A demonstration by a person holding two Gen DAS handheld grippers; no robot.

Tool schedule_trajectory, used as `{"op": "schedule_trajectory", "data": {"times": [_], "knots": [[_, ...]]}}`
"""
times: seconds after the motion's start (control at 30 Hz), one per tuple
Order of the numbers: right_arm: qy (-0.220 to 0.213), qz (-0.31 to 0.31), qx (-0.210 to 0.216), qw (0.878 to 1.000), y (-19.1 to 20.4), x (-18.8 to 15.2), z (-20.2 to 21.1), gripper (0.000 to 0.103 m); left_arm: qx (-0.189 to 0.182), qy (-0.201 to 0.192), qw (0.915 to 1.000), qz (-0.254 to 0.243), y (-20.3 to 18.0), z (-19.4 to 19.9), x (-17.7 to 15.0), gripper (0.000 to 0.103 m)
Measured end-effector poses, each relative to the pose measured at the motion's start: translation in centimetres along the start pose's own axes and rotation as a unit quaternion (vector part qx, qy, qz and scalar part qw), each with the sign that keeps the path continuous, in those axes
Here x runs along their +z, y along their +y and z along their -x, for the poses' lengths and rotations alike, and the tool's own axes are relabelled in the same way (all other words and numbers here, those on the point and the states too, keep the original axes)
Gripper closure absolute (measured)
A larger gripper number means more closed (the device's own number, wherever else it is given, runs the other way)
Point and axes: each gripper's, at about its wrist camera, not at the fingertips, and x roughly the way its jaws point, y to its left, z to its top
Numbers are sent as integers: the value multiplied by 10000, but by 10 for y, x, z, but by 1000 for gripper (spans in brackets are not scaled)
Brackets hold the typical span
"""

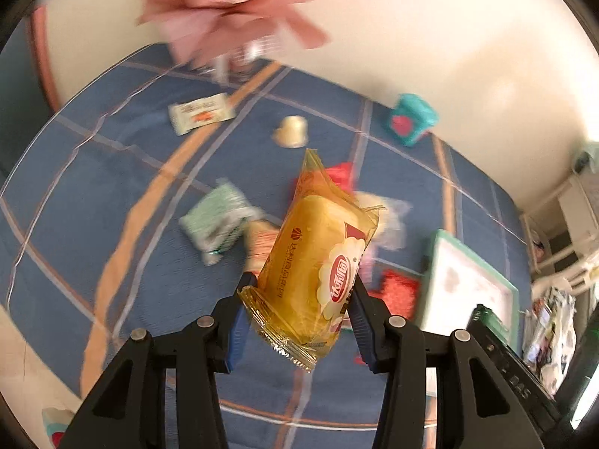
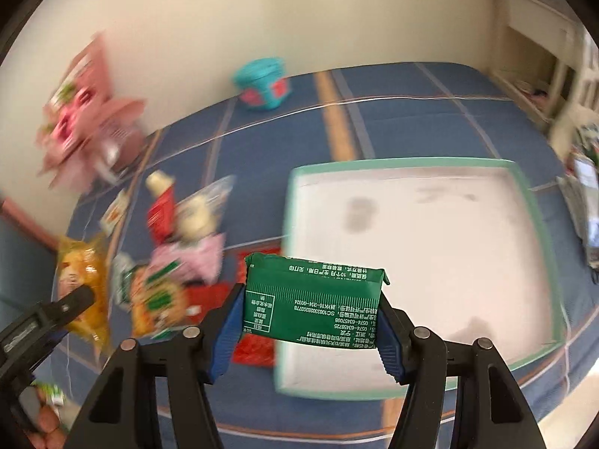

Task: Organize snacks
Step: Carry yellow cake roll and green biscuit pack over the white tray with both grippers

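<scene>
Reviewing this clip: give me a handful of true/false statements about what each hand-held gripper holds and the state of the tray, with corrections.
1. The left hand-held gripper is clamped on a yellow snack pack. True.
2. The right hand-held gripper is empty. False: its pads press on a green packet with white print.
3. The teal-rimmed tray already holds several snacks. False: its white floor shows no snacks.
4. Loose snacks lie on the blue tablecloth beside the tray. True.
5. The teal container with red patches sits inside the tray. False: it stands apart, near the wall.
</scene>
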Motion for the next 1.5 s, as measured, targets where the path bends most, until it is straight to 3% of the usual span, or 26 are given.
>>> {"op": "schedule_trajectory", "data": {"times": [0.3,0.33,0.73,1.13,1.5], "knots": [[-73,-603,-450,9971,-69,20,1,37,-626,265,9928,-990,-106,-27,-13,53],[-78,-637,-502,9967,-74,22,0,37,-536,435,9933,-931,-116,-33,-15,53],[-173,-1124,-1046,9880,-129,41,-14,37,-831,861,9772,-1753,-198,-103,-30,53],[6,-1127,-1303,9850,-143,53,-34,37,-862,1096,9750,-1732,-213,-155,-23,53],[123,-1004,-1346,9857,-136,57,-43,37,-925,1142,9803,-1318,-193,-175,-12,51]]}}
